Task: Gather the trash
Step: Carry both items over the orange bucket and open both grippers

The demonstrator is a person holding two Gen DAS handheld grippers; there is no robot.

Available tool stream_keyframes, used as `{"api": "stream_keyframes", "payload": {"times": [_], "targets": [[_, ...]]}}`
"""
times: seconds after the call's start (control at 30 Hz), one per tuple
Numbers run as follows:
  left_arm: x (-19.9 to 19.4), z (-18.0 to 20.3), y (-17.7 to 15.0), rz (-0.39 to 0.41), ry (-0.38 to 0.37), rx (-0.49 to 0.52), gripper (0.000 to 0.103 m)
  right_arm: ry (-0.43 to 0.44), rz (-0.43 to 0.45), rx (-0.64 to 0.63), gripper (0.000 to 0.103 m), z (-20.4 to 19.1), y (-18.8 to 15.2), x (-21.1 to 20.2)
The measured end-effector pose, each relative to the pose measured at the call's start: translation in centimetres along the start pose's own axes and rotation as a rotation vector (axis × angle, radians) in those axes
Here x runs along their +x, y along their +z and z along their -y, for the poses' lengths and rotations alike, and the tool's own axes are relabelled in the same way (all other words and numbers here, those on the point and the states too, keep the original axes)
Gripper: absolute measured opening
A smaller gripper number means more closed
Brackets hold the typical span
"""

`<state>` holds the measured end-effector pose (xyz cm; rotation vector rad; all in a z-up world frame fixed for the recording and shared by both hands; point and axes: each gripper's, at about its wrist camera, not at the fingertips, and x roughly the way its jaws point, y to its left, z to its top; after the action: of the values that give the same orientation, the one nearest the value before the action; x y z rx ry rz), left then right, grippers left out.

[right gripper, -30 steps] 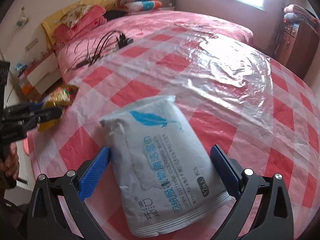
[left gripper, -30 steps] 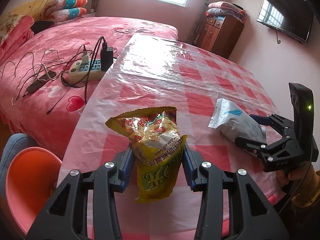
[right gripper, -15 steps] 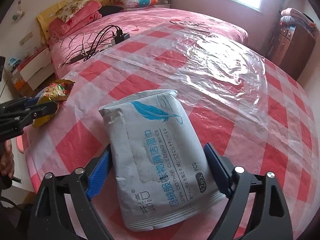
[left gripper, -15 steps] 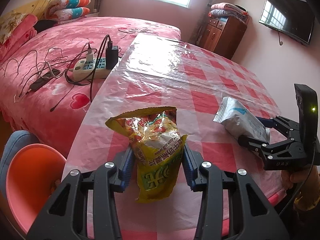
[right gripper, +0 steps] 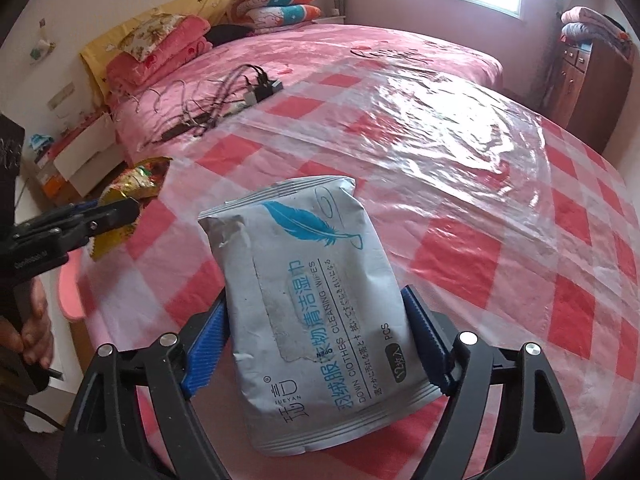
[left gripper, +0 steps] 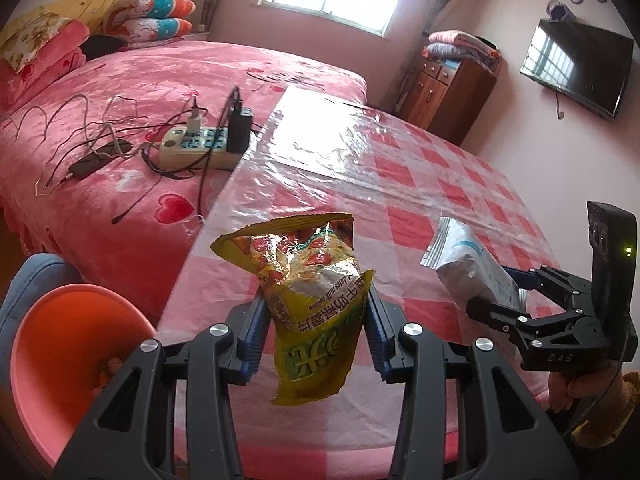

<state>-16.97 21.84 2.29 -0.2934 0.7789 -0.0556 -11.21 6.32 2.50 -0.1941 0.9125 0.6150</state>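
1. Trash first: your yellow snack bag (left gripper: 312, 312) hangs crumpled over the near edge of the checked table (left gripper: 420, 168), clenched between the blue pads of your left gripper (left gripper: 314, 330); its torn mouth points up.
2. Your right gripper (right gripper: 316, 344) is closing on the grey wipes pack (right gripper: 316, 304); both pads touch its sides, and the pack tilts above the table's near right part.
3. An orange bin (left gripper: 52, 344) sits left of the table, below its edge; a power strip (left gripper: 192, 148) lies on the bed (left gripper: 120, 80) beside the table's far left side.
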Motion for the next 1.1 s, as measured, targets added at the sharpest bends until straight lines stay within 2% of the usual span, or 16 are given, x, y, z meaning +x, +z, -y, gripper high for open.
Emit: {"api": "stream_keyframes", "payload": {"times": [0.23, 0.5, 0.73, 0.8, 0.83, 0.87, 0.93, 1.0, 1.1], "targets": [[-2.6, -2.6, -0.3, 0.040, 0.044, -0.048, 0.045, 0.125, 0.011, -0.035, 0.081, -4.1, 2.8, -0.4], [-5.5, -9.3, -2.8, 0.045, 0.178, -0.170, 0.045, 0.334, 0.002, -0.123, 0.081, -12.5, 6.4, 1.0], [-6.6, -15.1, -5.7, 0.025, 0.287, -0.306, 0.046, 0.446, -0.030, -0.201, 0.082, -19.8, 7.9, 3.5], [-6.7, -16.3, -6.3, 0.013, 0.323, -0.337, 0.052, 0.479, -0.043, -0.217, 0.083, -21.4, 7.9, 4.2], [-6.8, -16.6, -6.6, 0.009, 0.338, -0.348, 0.059, 0.499, -0.055, -0.227, 0.083, -22.3, 8.0, 4.8], [-6.7, -17.2, -6.7, 0.005, 0.352, -0.362, 0.066, 0.503, -0.066, -0.229, 0.084, -23.0, 8.0, 5.3], [-6.9, -18.2, -7.0, 0.005, 0.384, -0.387, 0.074, 0.498, -0.080, -0.225, 0.085, -23.6, 7.8, 6.0], [-6.9, -18.9, -7.3, -0.017, 0.443, -0.392, 0.078, 0.492, -0.083, -0.205, 0.085, -23.4, 7.7, 6.2], [-7.5, -19.3, -7.3, 0.012, 0.457, -0.388, 0.083, 0.466, -0.056, -0.183, 0.088, -22.3, 7.6, 5.7]]}}
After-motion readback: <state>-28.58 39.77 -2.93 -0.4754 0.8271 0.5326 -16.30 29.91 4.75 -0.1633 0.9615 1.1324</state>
